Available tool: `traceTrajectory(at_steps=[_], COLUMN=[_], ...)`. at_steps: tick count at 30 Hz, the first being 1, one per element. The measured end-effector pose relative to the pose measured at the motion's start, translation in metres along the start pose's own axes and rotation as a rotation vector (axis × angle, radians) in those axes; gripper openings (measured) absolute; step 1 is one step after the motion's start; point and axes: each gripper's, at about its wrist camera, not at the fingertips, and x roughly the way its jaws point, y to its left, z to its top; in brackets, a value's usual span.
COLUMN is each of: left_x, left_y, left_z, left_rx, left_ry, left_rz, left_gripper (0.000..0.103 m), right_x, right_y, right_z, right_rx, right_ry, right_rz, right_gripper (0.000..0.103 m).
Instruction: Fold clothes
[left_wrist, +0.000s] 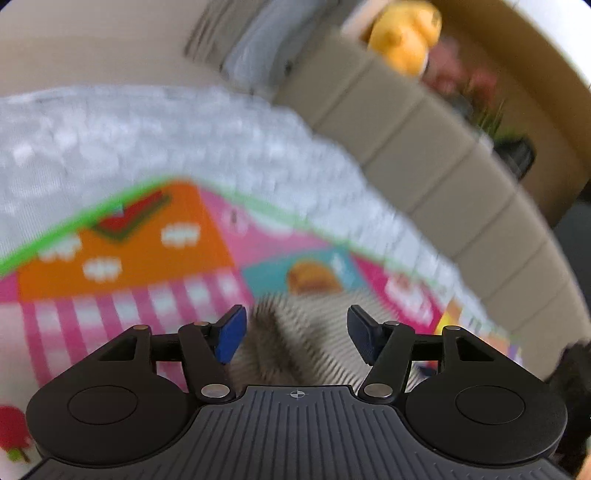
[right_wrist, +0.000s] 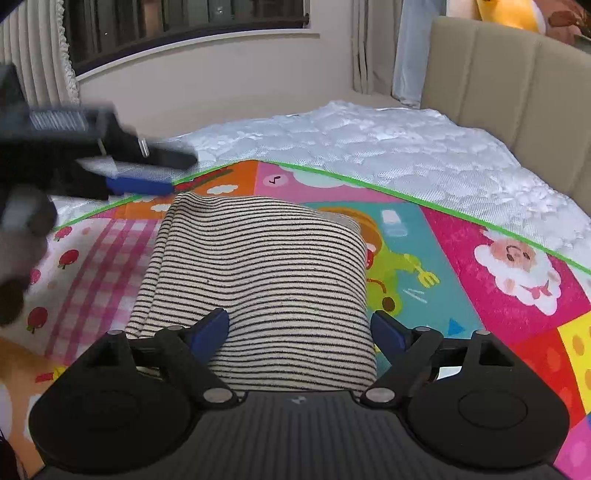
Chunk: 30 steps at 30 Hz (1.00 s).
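Bed (right_wrist: 369, 147): fills the upper middle of the right wrist view, under a white quilted cover, with a beige padded headboard (right_wrist: 498, 74) at upper right.
Play mat (right_wrist: 480, 229): bright cartoon mat with a green edge, spread over the bed across the centre of both views.
Striped garment (right_wrist: 258, 277): cream with thin dark stripes, folded into a thick rectangle on the mat, centre of the right wrist view, layered edges showing on its left side.
Right gripper (right_wrist: 299, 326): bottom centre, jaws apart, spanning the near end of the garment without pinching it.
Left gripper (left_wrist: 295, 334): jaws apart, blue pads clear of the striped cloth below; in the right wrist view it hovers at upper left, above the garment's far left corner.
Risk: the stacked left edges could slide or spring open if a finger catches one layer while pulling away; a snagged near end would drag the whole fold off square.
Hard to read: the left wrist view is smeared by motion, so whether the cloth there touches the pads is uncertain; the garment's nearest edge is hidden behind the right gripper body, and its type cannot be told.
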Motion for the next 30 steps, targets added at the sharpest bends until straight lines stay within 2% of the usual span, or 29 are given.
traceTrajectory(at_steps=[2, 5, 7, 9, 12, 15, 22, 26, 28, 30], left_x=[-0.011, -0.006, 0.006, 0.02, 0.025, 0.028, 0.029, 0.028, 0.029, 0.029], left_y=[-0.004, -0.013, -0.017, -0.012, -0.004, 0.003, 0.003, 0.003, 0.004, 0.004], left_z=[0.003, -0.003, -0.01, -0.015, -0.014, -0.012, -0.014, -0.014, -0.014, -0.014], left_rx=[-0.003, 0.0, 0.026, 0.027, -0.008, -0.064, -0.041, -0.041, -0.045, -0.045], left_ry=[-0.052, -0.013, 0.043, 0.099, 0.116, 0.125, 0.137, 0.137, 0.138, 0.14], left_rz=[-0.068, -0.176, -0.162, -0.115, -0.111, -0.124, -0.116, -0.118, -0.122, -0.123], left_gripper=[0.066, 0.067, 0.066, 0.063, 0.058, 0.058, 0.058, 0.058, 0.058, 0.058], right_x=[0.0, -0.001, -0.013, -0.026, -0.021, -0.006, -0.014, -0.034, -0.03, -0.015], right_y=[0.002, 0.003, 0.012, 0.027, 0.047, 0.056, 0.041, 0.014, -0.008, -0.034], right_z=[-0.002, 0.0, 0.002, 0.004, 0.001, -0.008, -0.001, 0.016, 0.022, 0.017], right_rx=[-0.008, -0.009, -0.053, -0.118, -0.181, -0.242, -0.167, -0.104, -0.039, 0.12], right_ry=[-0.003, -0.008, -0.046, -0.088, -0.062, -0.031, -0.047, -0.116, -0.103, -0.043], right_rz=[-0.004, -0.013, -0.014, 0.032, 0.089, 0.08, 0.132, 0.085, 0.069, 0.079], right_gripper=[0.084, 0.084, 0.082, 0.078, 0.076, 0.079, 0.079, 0.084, 0.084, 0.084])
